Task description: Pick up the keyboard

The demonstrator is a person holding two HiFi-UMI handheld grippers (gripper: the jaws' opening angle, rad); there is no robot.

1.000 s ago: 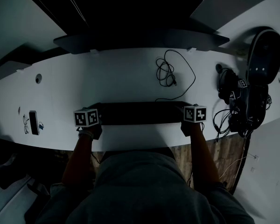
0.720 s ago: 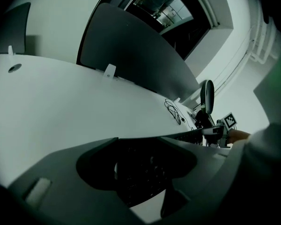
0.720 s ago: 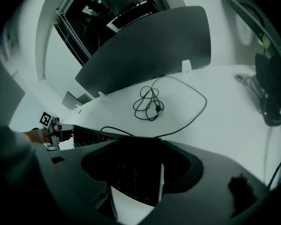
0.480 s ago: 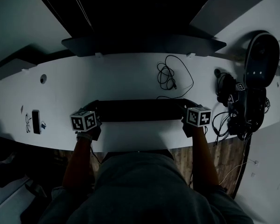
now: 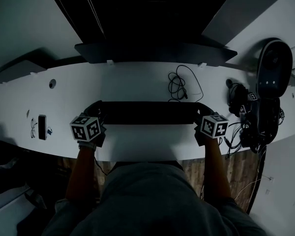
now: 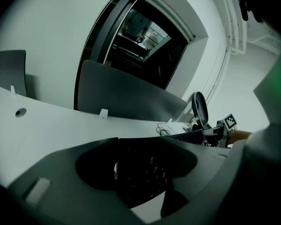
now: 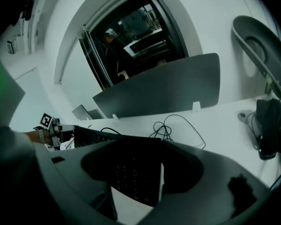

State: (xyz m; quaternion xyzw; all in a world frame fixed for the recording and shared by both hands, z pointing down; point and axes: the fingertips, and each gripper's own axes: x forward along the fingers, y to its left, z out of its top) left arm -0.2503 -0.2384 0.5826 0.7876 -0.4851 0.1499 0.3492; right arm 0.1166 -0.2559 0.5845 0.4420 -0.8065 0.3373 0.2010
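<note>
Live: keyboard (image 5: 146, 113) sits mid-frame in the head view, lying across the white desk (image 5: 137, 80) from 9 to 3 o'clock, w/ one tong on each end. Left gripper (image 5: 95, 113) clamps the 9 o'clock end, right gripper (image 5: 200, 114) clamps the 3 o'clock end. Each gripper view has dark keys filling the space btwn the jaws, so both are gripping the keyboard, not empty. From the left gripper view the board runs straight out toward the other tong and looks clear of the desktop (dim light, so the gap is hard to read).

Step in hand, I'd say: the two-handed lift. To do it well:
- raise both ends at the same rate so the board stays level and doesn't twist in the jaws
- hold squeeze steady, don't pull the ends apart
- mind the coiled cable (image 5: 179, 82) at 1 o'clock of the keyboard; a lead seems to run toward the board, so it may tug
- stay off the tangle of black gear (image 5: 250, 117) at 3 o'clock and the divider panel (image 5: 152, 52) at 12
</note>
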